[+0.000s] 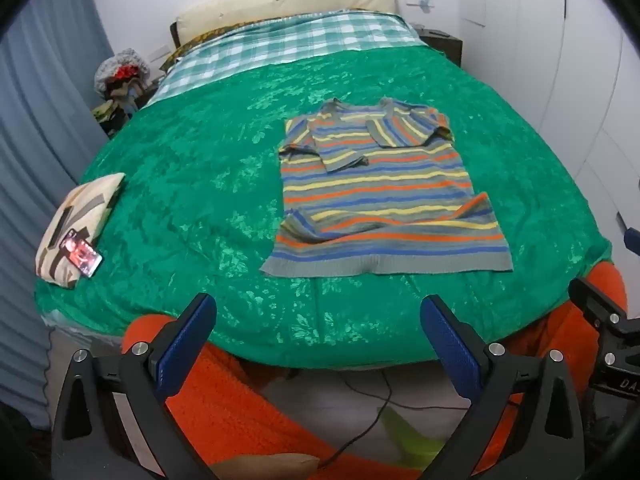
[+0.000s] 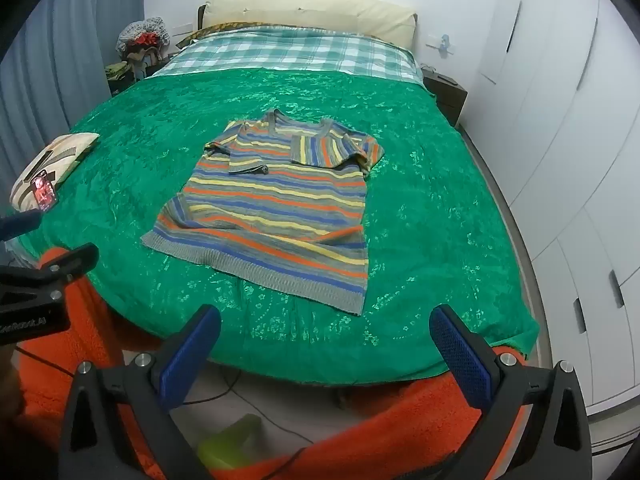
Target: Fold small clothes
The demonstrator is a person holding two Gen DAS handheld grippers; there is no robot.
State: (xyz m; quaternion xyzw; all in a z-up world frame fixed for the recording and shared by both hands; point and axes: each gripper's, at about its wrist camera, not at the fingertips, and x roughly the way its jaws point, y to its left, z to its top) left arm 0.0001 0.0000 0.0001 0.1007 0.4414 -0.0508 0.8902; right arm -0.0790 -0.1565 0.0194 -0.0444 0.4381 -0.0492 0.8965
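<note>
One small knitted sweater with grey, blue, orange and yellow stripes [image 1: 384,192] lies flat on a shiny green patterned bedspread [image 1: 192,168], near the bed's near edge, a bit right of centre in the left wrist view. Both short sleeves are folded in across the chest; the grey ribbed hem faces the near edge, neckline toward the far end. Some wrinkles sit low on the body, and the lower right corner is turned up a little.

Left gripper [image 1: 318,320], black frame with blue pads, hangs over the near edge of the bed with jaws spread wide, nothing between them, clear of the sweater. Right gripper [image 2: 325,332], same build, is likewise released and empty, just short of the hem.

Farther out: teal and white checked sheet [image 1: 288,40] at the far end, cream pillow [image 1: 288,0] against the wall. Beige patterned cushion [image 1: 76,224] at the left edge with a lit phone [image 1: 82,258] on it. White wardrobe doors [image 2: 560,140] on the right. Orange fuzzy fabric [image 1: 224,392] below the near edge.
</note>
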